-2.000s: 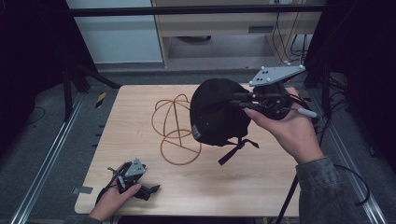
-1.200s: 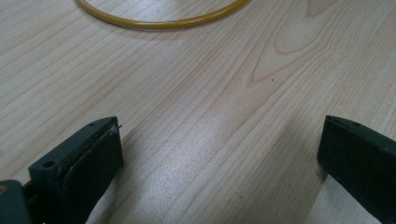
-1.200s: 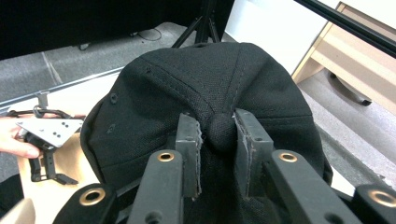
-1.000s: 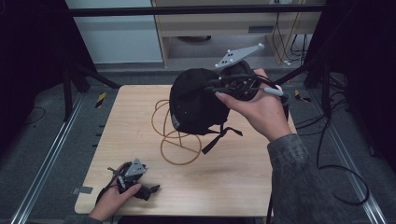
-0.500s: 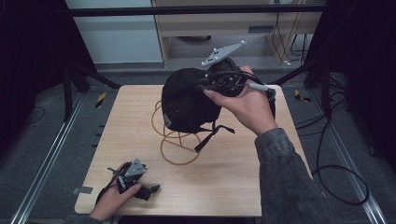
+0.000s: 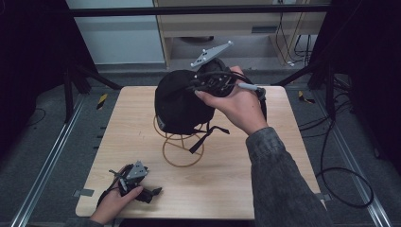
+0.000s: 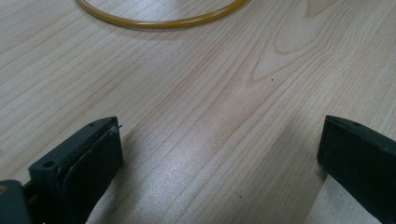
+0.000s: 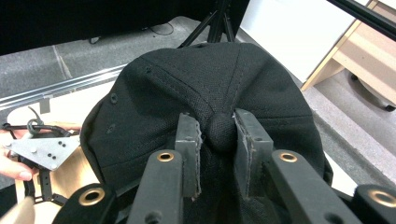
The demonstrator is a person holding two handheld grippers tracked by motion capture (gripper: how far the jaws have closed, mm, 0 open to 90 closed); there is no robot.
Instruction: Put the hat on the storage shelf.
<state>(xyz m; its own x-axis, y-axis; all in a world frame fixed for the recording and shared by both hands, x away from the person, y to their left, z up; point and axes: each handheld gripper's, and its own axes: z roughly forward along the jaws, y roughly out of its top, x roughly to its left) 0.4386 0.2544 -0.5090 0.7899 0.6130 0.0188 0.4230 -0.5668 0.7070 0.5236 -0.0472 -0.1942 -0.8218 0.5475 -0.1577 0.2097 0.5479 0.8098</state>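
Black cap (image 6: 182,101) hangs pinched at its crown button in the right tool (image 8: 217,135), directly above the yellow wire stand (image 6: 182,149); its hollow faces down toward the dome; the left tool (image 7: 219,163) rests wide, empty on the surface (image 6: 265,165).

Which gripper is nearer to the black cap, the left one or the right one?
The right. The right gripper is shut on the top button of the black cap, holding it over the wire stand. The left gripper rests open near the table's front edge, apart from the cap.
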